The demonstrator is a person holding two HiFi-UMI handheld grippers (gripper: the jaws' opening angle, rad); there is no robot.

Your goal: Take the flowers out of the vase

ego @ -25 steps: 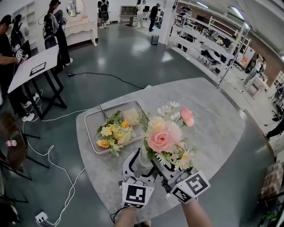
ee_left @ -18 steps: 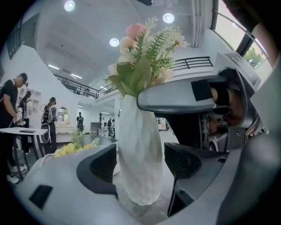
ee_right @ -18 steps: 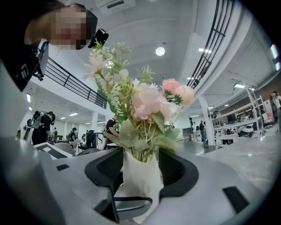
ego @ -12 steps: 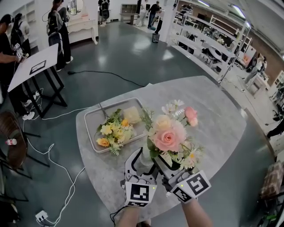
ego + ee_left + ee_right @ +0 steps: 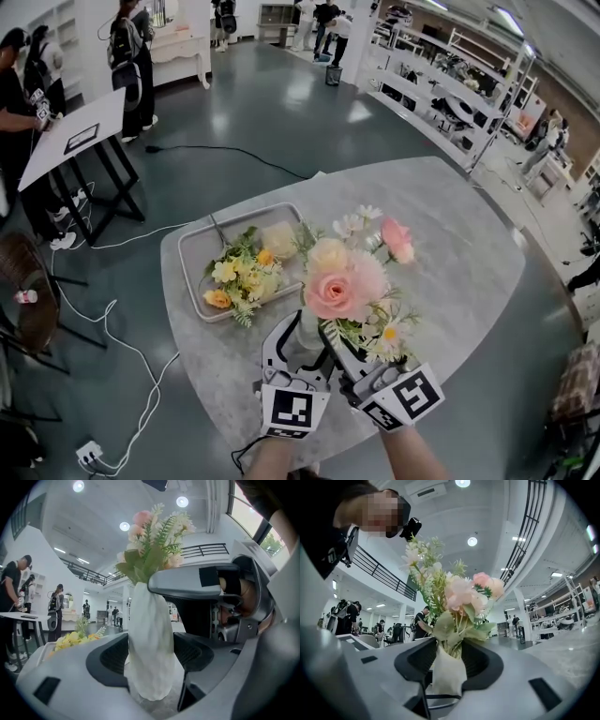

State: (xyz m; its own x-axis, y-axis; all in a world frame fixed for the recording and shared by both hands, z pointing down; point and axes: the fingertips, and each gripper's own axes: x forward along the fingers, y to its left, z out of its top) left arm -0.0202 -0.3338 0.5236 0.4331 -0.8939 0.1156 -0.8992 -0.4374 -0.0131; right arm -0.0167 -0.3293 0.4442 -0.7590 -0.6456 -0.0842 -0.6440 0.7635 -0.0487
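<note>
A white vase [image 5: 307, 326] stands on the grey table near its front edge and holds pink and cream flowers [image 5: 345, 281]. My left gripper [image 5: 298, 339] is shut on the vase's body; in the left gripper view the vase [image 5: 150, 644] fills the gap between both pads. My right gripper [image 5: 330, 336] reaches in from the right at the vase's mouth. Its jaws have just been closing, with the flower stems [image 5: 451, 641] between them, and the pads now press on the leafy stems above the vase's neck [image 5: 447, 679]. One right jaw [image 5: 187, 581] crosses above the vase in the left gripper view.
A grey tray [image 5: 192, 253] at the back left of the table [image 5: 450, 253] holds a yellow bouquet [image 5: 234, 279]. Left of the table are a white desk on black legs [image 5: 70, 141], several people and cables on the floor [image 5: 112, 347]. Shelving stands at the far right.
The right gripper's jaws have drawn in around the stems at the vase's mouth. Both hands, the vase and the tray stay where they were.
</note>
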